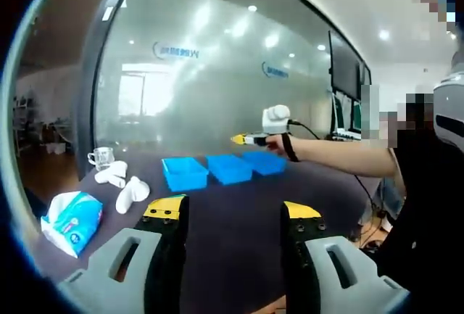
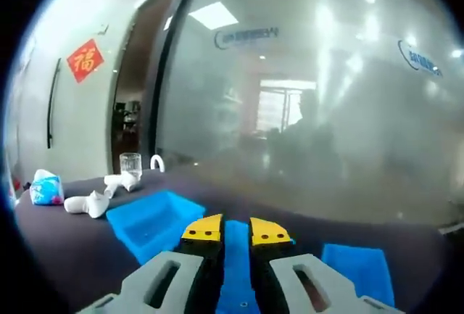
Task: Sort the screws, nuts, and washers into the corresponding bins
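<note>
Three blue bins stand in a row on the dark table: the left bin [image 1: 185, 172], the middle bin [image 1: 230, 167] and the right bin [image 1: 264, 162]. My left gripper [image 1: 232, 211] is open, its jaws wide apart, low over the table well short of the bins. My right gripper [image 1: 245, 139], held by a hand, hovers above the bins. In the right gripper view my right gripper [image 2: 235, 230] hangs over the middle bin [image 2: 235, 274], its jaws a narrow gap apart with nothing seen between them. The left bin [image 2: 152, 223] and right bin [image 2: 355, 270] flank it. I cannot make out any screws, nuts or washers.
White pipe fittings [image 1: 125, 187], a glass cup [image 1: 101, 158] and a tissue pack [image 1: 71, 220] lie left of the bins. They show again as fittings [image 2: 87, 204], cup [image 2: 130, 163] and pack [image 2: 46, 189]. A frosted glass wall [image 1: 217, 75] stands behind the table. A person's arm [image 1: 341, 156] reaches in from the right.
</note>
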Motion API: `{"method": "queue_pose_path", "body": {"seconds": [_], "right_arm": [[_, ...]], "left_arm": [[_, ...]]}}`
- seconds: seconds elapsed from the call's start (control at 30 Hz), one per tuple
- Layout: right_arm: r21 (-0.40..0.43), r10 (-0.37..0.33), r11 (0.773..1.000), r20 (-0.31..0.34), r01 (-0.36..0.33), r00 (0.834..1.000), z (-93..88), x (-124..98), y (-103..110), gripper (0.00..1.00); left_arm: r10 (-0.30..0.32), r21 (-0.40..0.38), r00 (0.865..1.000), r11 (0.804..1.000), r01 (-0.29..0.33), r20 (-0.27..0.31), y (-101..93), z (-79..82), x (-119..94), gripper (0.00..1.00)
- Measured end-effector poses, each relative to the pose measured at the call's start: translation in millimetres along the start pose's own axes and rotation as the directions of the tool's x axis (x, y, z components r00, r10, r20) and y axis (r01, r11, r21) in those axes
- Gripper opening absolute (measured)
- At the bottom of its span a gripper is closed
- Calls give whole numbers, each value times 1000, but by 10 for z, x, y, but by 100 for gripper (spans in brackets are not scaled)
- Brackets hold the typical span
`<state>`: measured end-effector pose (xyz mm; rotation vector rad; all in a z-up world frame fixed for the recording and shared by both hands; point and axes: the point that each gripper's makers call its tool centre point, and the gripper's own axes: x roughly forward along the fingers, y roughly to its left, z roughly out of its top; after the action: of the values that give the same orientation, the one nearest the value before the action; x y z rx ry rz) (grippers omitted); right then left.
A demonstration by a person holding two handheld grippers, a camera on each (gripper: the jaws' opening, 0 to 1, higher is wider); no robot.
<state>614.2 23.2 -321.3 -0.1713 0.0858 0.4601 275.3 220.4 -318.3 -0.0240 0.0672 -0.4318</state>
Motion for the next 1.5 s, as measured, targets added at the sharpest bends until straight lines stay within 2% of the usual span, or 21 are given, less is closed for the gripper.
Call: {"method": "queue_pose_path", "body": {"seconds": [0.03,0.07,0.3,0.4,0.6,0.8,1.07,1.33,1.5], "right_arm": [[-5,0,1000,4,0,1000,6,-7,11,30],[-11,-2,1000,5,2,1000,10,-20,11,31],[2,9,1000,18,-9,1000,48,-148,29,32],[27,30,999,27,-31,999,59,-289,47,33],[65,46,997,67,-50,997,100,-727,-20,33],[97,78,991,120,-89,990,121,-1336,-65,33],[83,108,989,138,-120,985,-74,-2050,-86,39],[88,6,996,138,-18,990,-313,-2824,-488,45],[111,-73,992,151,57,986,-394,-3242,-711,46]], "left_arm": [[0,1,1000,1000,0,1,-1,3,-3,49],[0,0,1000,1000,0,2,-1,9,-7,49],[0,-2,1000,1000,0,9,8,27,-21,49],[2,-2,1000,1000,-2,12,28,32,-27,49],[15,-10,1000,1000,-15,25,97,61,10,50],[-4,-16,999,1000,4,44,108,116,107,50],[-68,-6,997,998,68,45,-57,155,328,50],[-79,9,996,997,79,44,-80,187,387,50],[-71,12,997,997,70,42,-90,165,353,50]]}}
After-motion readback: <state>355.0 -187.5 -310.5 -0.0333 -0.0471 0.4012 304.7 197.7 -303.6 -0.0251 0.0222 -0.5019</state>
